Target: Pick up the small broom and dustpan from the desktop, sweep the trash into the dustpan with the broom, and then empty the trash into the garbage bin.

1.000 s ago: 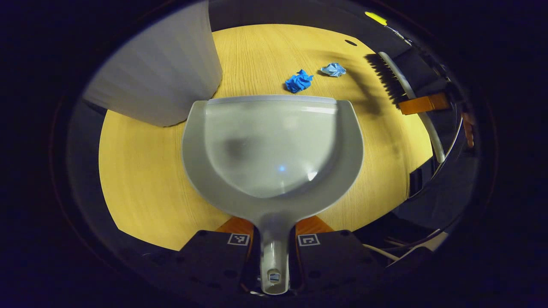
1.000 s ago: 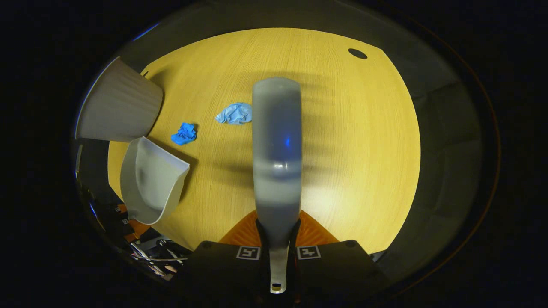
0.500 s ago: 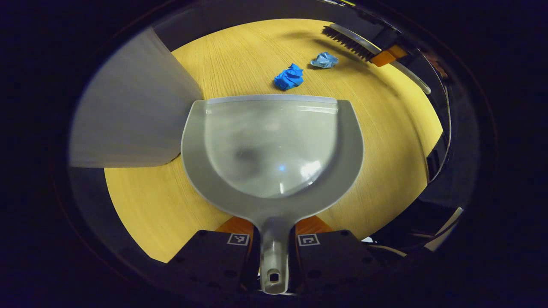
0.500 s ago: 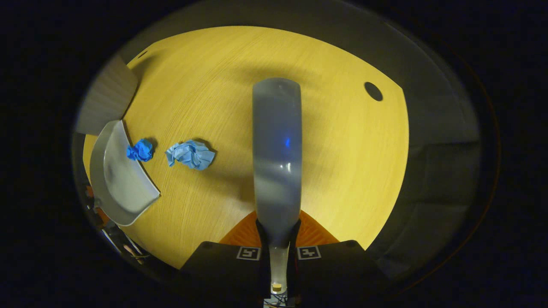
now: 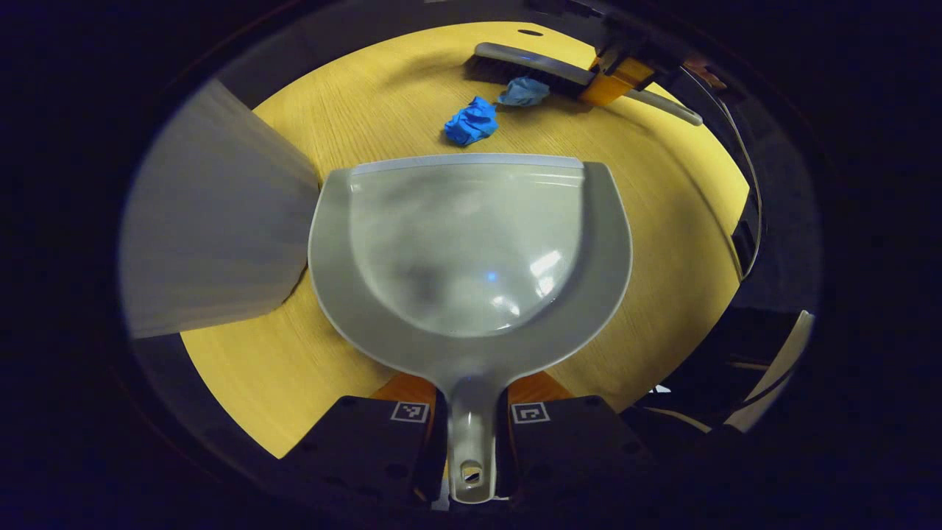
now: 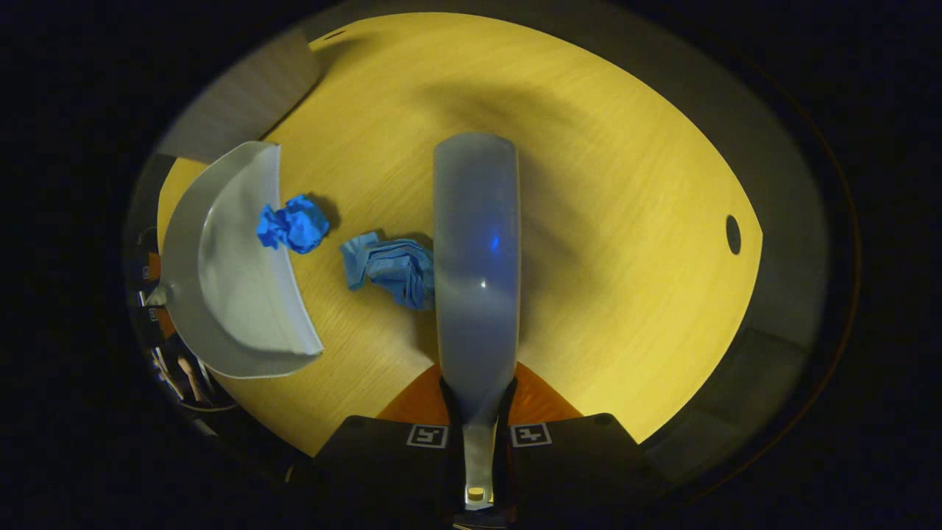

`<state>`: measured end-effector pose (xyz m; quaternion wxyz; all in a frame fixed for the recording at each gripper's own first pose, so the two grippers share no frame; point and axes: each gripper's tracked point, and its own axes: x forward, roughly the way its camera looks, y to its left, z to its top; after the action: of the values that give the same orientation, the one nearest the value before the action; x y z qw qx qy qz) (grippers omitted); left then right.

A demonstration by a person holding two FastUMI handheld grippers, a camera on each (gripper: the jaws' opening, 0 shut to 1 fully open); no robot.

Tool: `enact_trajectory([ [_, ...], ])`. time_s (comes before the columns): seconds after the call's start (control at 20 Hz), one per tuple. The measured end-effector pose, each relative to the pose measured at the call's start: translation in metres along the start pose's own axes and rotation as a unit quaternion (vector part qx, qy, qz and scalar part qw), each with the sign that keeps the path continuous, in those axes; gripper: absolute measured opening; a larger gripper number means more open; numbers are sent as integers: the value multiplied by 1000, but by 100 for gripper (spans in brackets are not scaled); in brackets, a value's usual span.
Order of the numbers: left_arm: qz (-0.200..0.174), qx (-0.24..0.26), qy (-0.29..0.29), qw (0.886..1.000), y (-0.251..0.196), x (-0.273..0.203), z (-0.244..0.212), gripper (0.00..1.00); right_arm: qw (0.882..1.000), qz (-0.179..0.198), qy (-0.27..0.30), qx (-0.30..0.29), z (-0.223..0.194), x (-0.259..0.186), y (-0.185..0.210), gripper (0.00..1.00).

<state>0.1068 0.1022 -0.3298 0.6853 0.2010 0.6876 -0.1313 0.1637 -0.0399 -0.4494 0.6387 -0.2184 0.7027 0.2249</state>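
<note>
Across the wooden desk [image 5: 662, 221], the left hand-held gripper [image 5: 471, 434] clamps the dustpan [image 5: 471, 250] and the right hand-held gripper [image 6: 478, 434] clamps the small broom [image 6: 477, 258]; a hard stroke could flick the light-blue wad [image 6: 390, 269] and dark-blue wad [image 6: 294, 224] past the lip.

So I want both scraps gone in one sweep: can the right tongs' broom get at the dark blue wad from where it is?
Probably yes. The broom sits against the pale blue scrap, and the dark blue wad lies just beyond, at the dustpan lip, with bare desktop between.
</note>
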Motion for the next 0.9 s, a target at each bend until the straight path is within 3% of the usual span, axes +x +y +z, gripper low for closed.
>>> enact_trajectory([
  [0.25, 1, 40, 3, 999, -7, 3, -5, 24, 990, 84, 18, -108, -2, -3, 55, 16],
  [0.45, 4, 66, 5, 998, -8, 8, -11, 24, 981, 127, 34, -145, -6, -6, 60, 16],
  [0.6, 4, 77, -1, 997, -9, 10, -13, 24, 966, 171, 60, -185, -17, -9, 60, 16],
  [0.75, 5, 85, -13, 996, -9, 12, -13, 24, 961, 232, 42, -147, -14, -11, 67, 16],
  [0.9, 19, 83, -34, 996, -9, 10, -14, 24, 968, 233, -31, -92, -3, -19, 59, 16],
])
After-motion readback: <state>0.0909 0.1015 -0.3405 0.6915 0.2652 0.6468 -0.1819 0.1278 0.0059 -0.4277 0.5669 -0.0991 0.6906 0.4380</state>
